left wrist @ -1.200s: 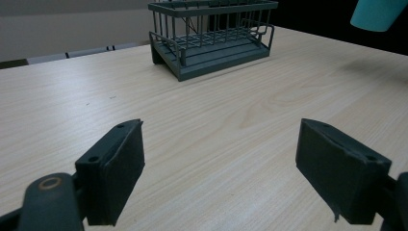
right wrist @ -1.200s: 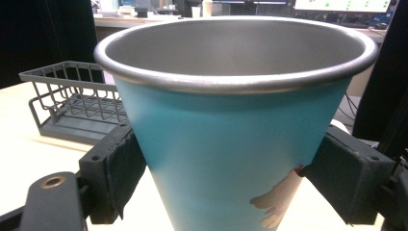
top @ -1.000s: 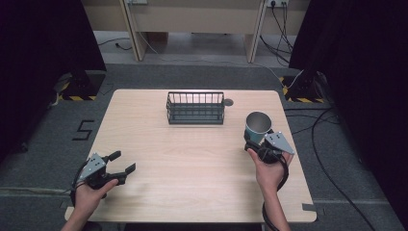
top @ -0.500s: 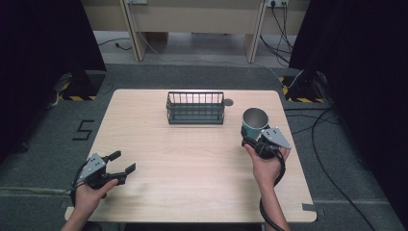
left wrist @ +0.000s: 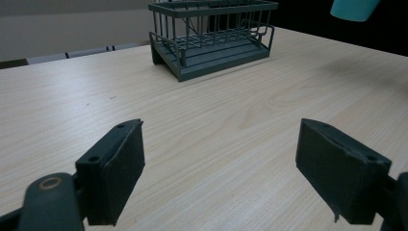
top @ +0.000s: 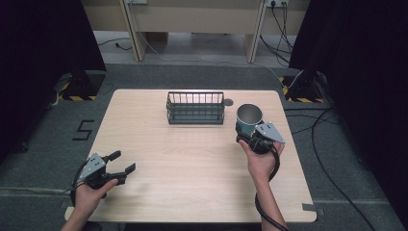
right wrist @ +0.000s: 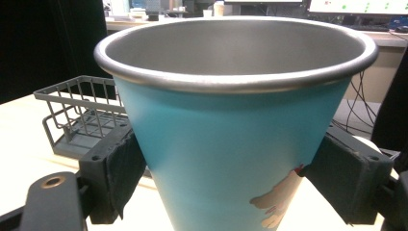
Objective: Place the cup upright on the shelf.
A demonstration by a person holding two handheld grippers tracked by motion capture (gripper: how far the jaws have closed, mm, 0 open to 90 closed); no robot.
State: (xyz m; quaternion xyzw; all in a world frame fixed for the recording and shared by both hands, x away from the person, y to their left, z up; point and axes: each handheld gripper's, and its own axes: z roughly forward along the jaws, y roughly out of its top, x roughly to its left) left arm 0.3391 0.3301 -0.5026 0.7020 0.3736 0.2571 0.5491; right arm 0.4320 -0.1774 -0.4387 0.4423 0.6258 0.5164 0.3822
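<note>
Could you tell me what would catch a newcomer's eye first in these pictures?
Most striking is the teal cup with its shiny metal inside, clamped upright between the jaws of the right gripper and held above the right side of the table. Next comes the dark wire basket at the table's far middle. The left gripper waits open and empty near the front left corner.

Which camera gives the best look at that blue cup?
The right gripper view: the blue cup sits close up, clamped between the jaws, steel inside visible. The high view shows it small; the left gripper view catches a corner.
</note>
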